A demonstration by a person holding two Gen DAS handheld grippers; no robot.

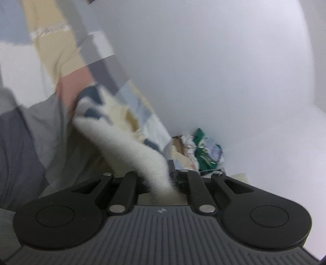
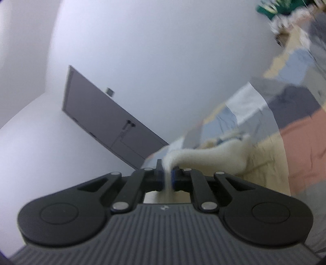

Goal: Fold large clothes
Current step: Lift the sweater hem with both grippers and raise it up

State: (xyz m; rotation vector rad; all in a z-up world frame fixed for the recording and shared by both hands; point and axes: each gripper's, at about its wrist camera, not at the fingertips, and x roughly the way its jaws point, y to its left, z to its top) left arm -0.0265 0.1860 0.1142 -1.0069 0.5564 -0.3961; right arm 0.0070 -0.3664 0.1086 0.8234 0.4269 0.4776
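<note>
A fuzzy white garment (image 1: pixel 130 142) with dark blue and cream patches stretches up and left from my left gripper (image 1: pixel 163 181), which is shut on its edge; the fingertips are mostly hidden by the fabric. In the right wrist view the same white garment (image 2: pixel 214 156) runs right from my right gripper (image 2: pixel 167 179), whose blue-padded jaws are shut on a thin fold of it. Both views are tilted and blurred by motion. The garment hangs above a patchwork bedspread (image 2: pixel 295 130).
A pile of green and white clothes (image 1: pixel 203 148) lies on the bed by the white wall (image 1: pixel 224 71); it also shows in the right wrist view (image 2: pixel 271 6). A grey door (image 2: pixel 106 122) is at left. A person's grey clothing (image 1: pixel 24 142) fills the left.
</note>
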